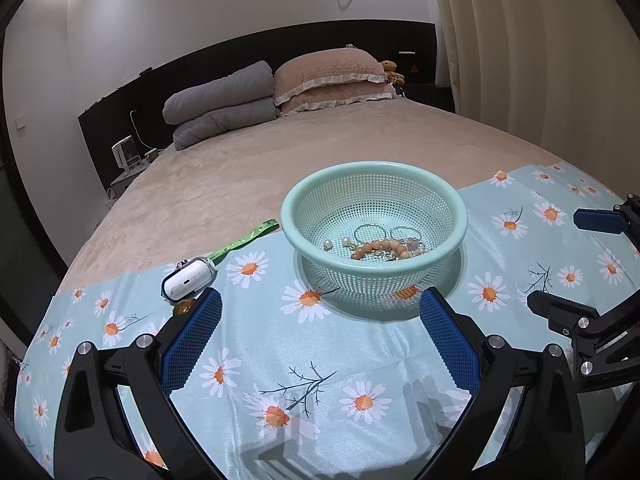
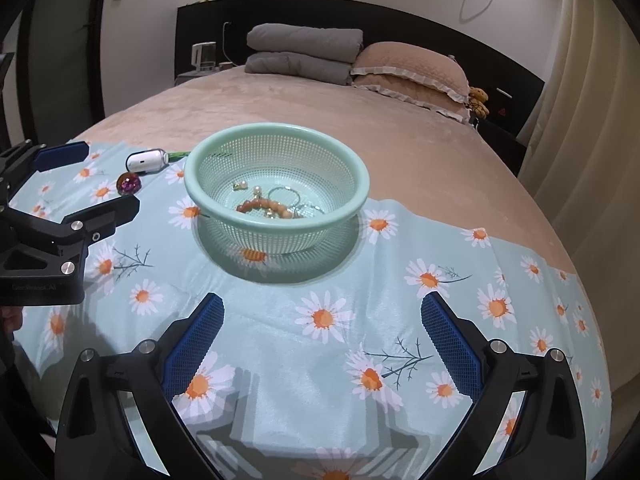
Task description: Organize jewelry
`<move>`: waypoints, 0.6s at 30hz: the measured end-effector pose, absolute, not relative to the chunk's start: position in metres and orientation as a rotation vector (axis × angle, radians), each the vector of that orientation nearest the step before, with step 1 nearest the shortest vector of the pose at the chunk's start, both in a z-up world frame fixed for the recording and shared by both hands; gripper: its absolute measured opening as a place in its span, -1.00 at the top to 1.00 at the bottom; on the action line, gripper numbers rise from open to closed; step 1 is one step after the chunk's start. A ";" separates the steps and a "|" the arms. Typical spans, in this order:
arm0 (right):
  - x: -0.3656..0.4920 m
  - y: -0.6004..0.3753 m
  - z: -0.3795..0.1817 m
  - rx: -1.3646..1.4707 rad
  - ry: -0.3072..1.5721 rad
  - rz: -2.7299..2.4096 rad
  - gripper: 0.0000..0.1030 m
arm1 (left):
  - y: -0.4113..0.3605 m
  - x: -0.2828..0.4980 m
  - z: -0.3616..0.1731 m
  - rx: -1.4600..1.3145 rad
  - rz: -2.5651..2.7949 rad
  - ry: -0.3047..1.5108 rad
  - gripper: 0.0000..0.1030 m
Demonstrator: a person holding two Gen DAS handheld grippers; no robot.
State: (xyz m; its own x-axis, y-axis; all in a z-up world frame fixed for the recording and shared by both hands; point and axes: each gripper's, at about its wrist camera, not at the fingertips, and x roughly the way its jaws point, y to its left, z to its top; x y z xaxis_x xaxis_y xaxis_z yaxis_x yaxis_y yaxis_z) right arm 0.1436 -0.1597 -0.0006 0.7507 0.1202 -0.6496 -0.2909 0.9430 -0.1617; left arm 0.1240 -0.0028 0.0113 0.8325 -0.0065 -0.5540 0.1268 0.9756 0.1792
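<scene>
We hold both grippers low over the daisy cloth [image 1: 256,344] spread on the bed [image 1: 248,160], neither touching anything. Left gripper [image 1: 320,308] — jaws spread wide, nothing between the blue pads [image 1: 192,340]. Right gripper [image 2: 322,312] the same: wide apart, empty.

Mint basket [image 1: 374,176] sits on the cloth ahead of both, between them. Inside lie a bead bracelet [image 1: 380,249], thin rings [image 1: 370,232] and pearl pieces [image 1: 329,245], tangled at the bottom.

Left of the basket: a white case [image 1: 188,280], a green strap [image 1: 244,242] behind it, and a purple ball [image 2: 129,184] just beside the case.
</scene>
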 end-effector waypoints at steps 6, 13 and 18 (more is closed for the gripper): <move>0.142 -0.157 -0.001 -0.273 0.687 0.240 -0.85 | -0.005 0.122 0.013 0.217 -0.078 0.577 -0.88; 0.139 -0.154 -0.001 -0.295 0.679 0.246 -0.85 | 0.003 0.125 0.013 0.200 -0.046 0.574 -0.88; 0.138 -0.154 0.001 -0.297 0.672 0.248 -0.85 | 0.005 0.127 0.011 0.199 -0.040 0.581 -0.88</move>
State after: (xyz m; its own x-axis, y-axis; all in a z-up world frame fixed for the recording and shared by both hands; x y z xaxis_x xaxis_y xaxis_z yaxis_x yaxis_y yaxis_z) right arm 0.1379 -0.1543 0.0014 0.7564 0.1288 -0.6413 -0.3183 0.9290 -0.1889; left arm 0.1270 0.0049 0.0113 0.8355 0.0181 -0.5492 0.0939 0.9801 0.1751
